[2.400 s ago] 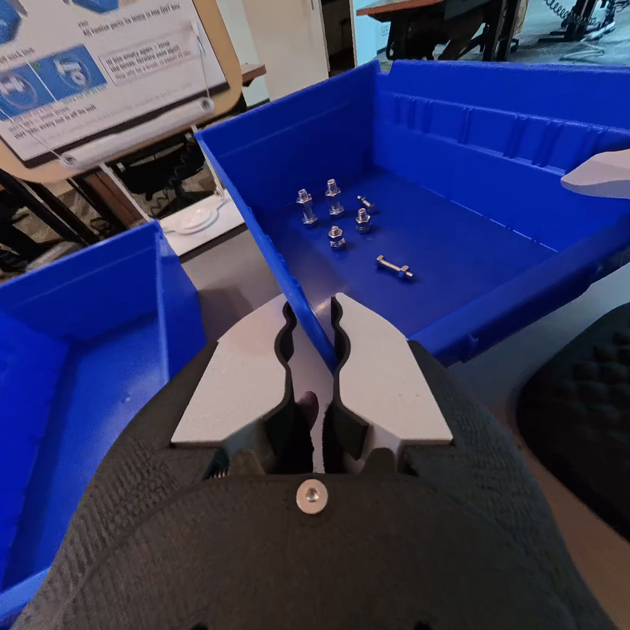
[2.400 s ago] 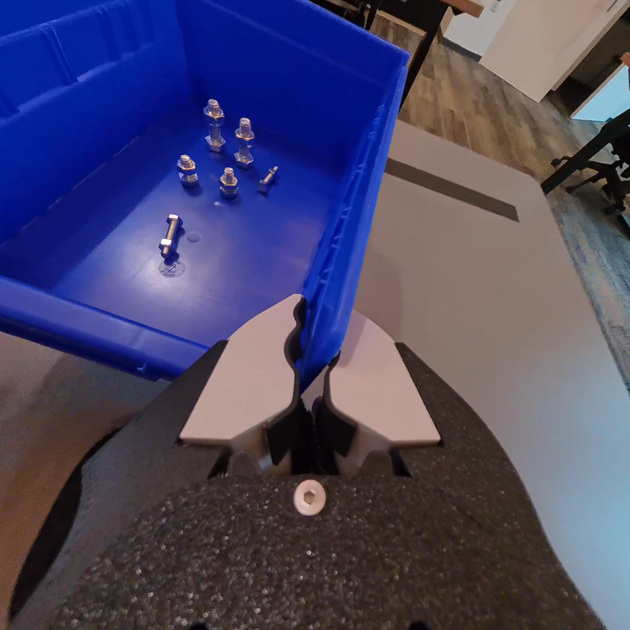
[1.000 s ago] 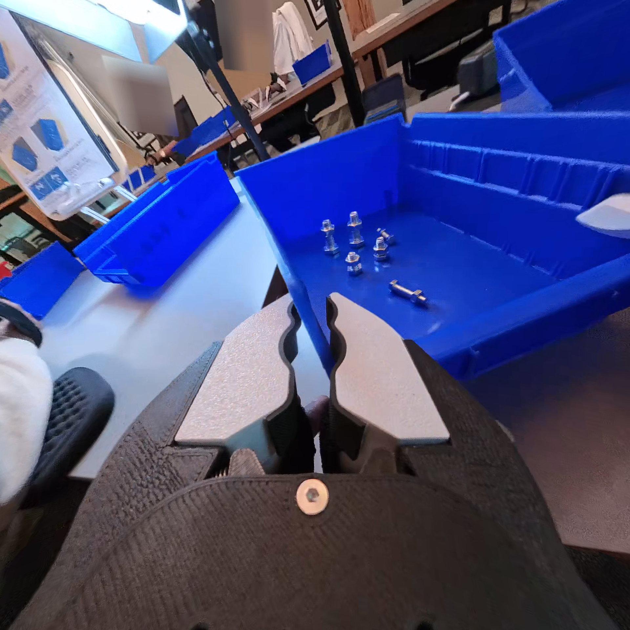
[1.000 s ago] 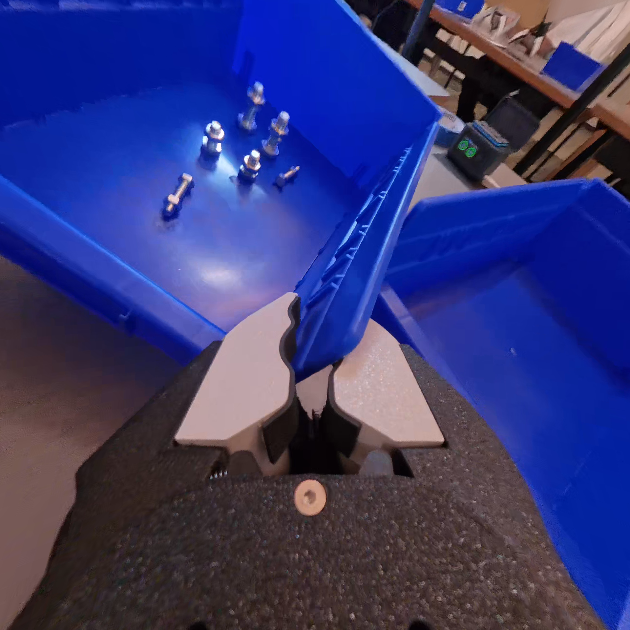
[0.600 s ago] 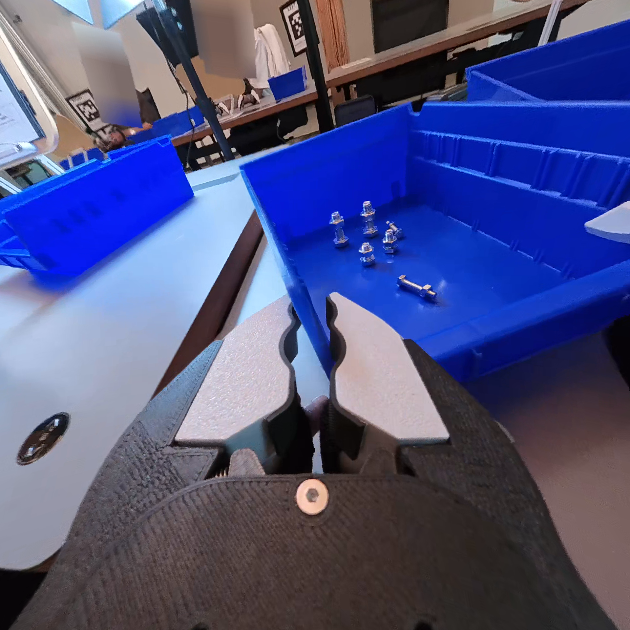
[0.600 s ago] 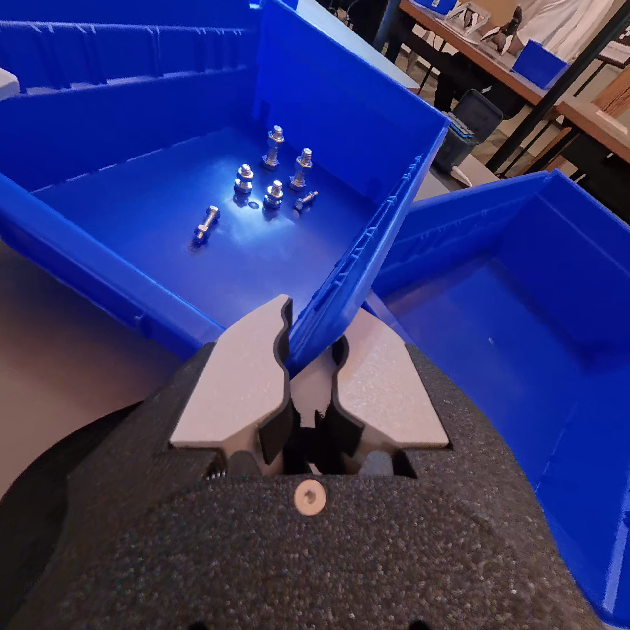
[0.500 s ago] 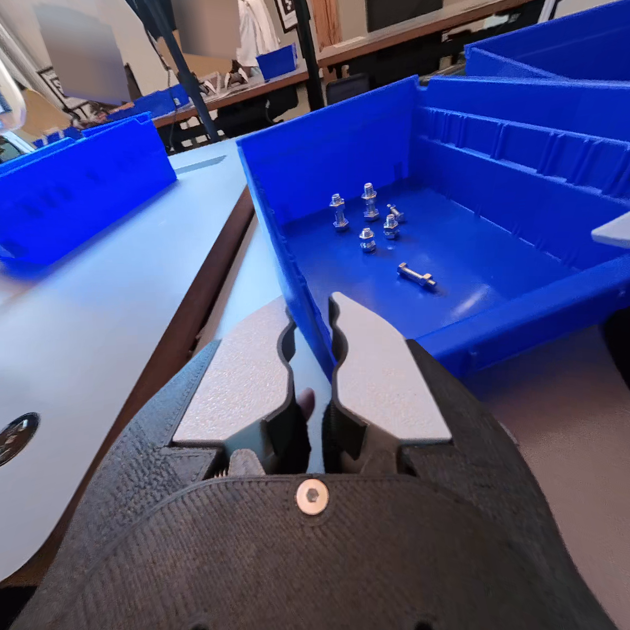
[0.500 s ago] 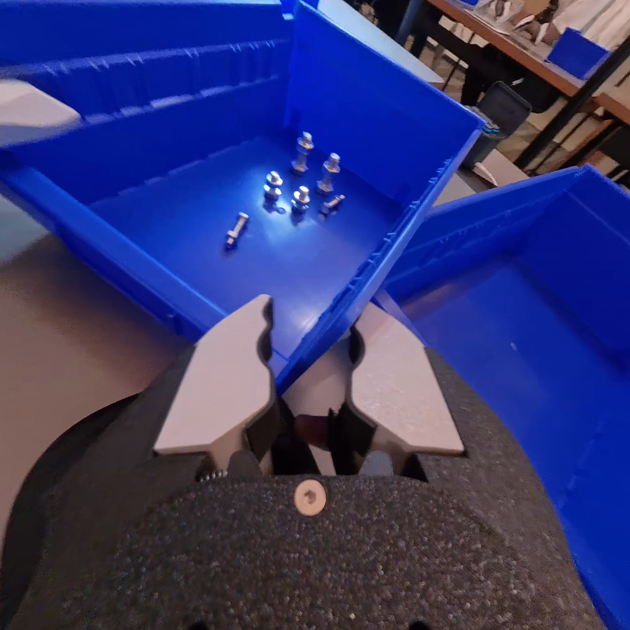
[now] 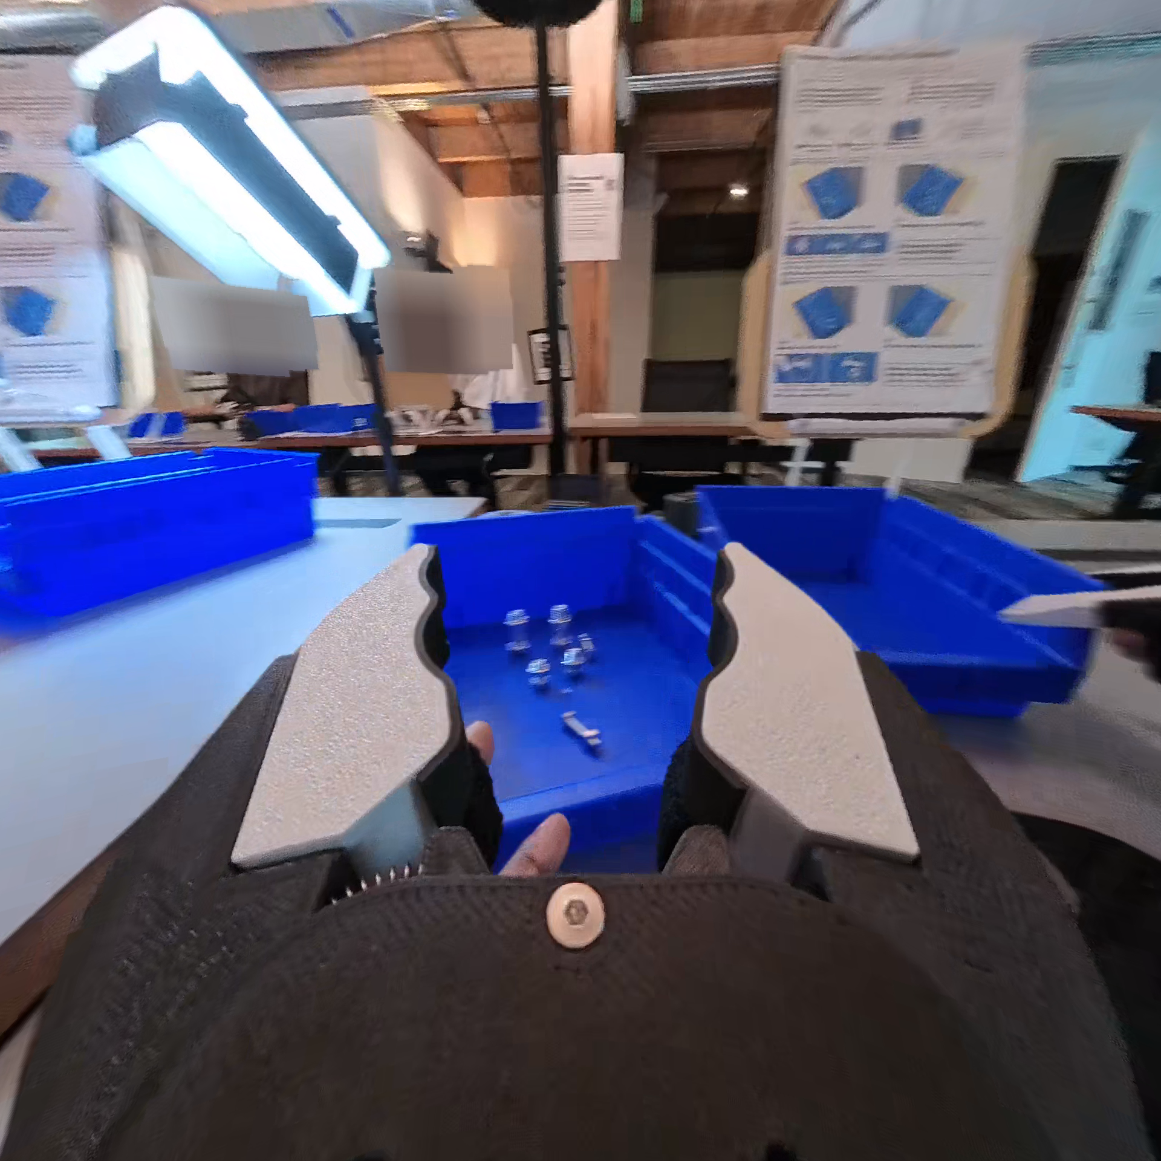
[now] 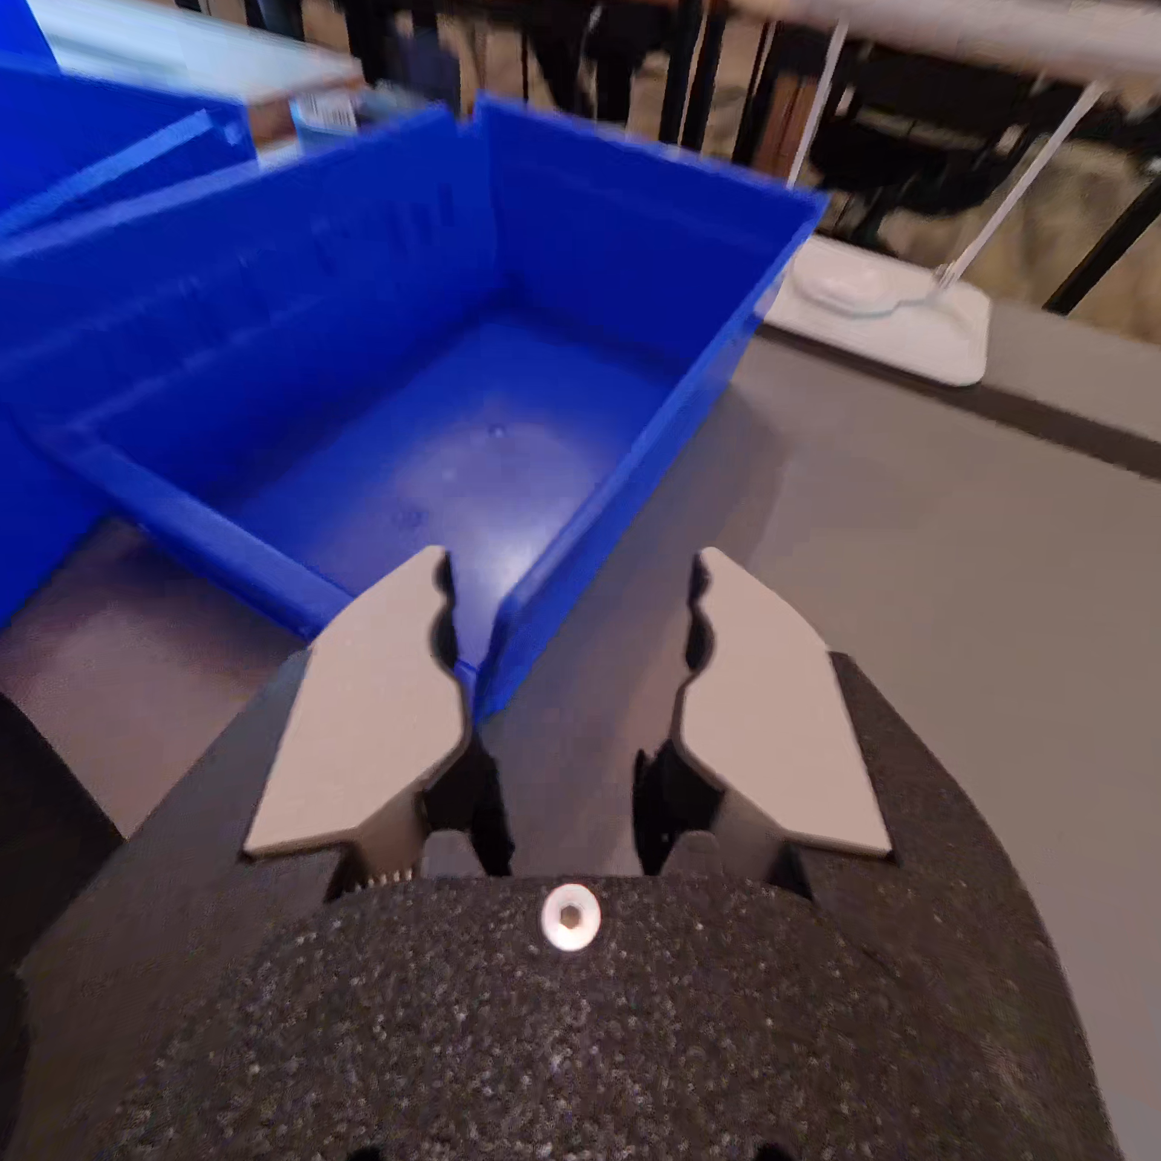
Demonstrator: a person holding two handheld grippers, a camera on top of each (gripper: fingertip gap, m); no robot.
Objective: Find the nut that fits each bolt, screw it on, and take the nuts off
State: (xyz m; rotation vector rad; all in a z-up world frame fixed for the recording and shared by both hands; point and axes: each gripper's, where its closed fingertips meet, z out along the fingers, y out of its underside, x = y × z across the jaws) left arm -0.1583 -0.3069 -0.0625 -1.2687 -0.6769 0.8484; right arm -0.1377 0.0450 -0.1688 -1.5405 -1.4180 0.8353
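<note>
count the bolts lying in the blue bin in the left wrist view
6: five clustered toward the far wall at; one on its side nearer at. All blurred.

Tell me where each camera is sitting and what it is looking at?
Left wrist view: sits on the left gripper, jaws wide apart, looking at the blue bin with bolts; a person's fingertips show below.
Right wrist view: sits on the right gripper, jaws apart, looking into a bin with nothing in it on the grey table.
Shared: that second bin shows in both.
</note>
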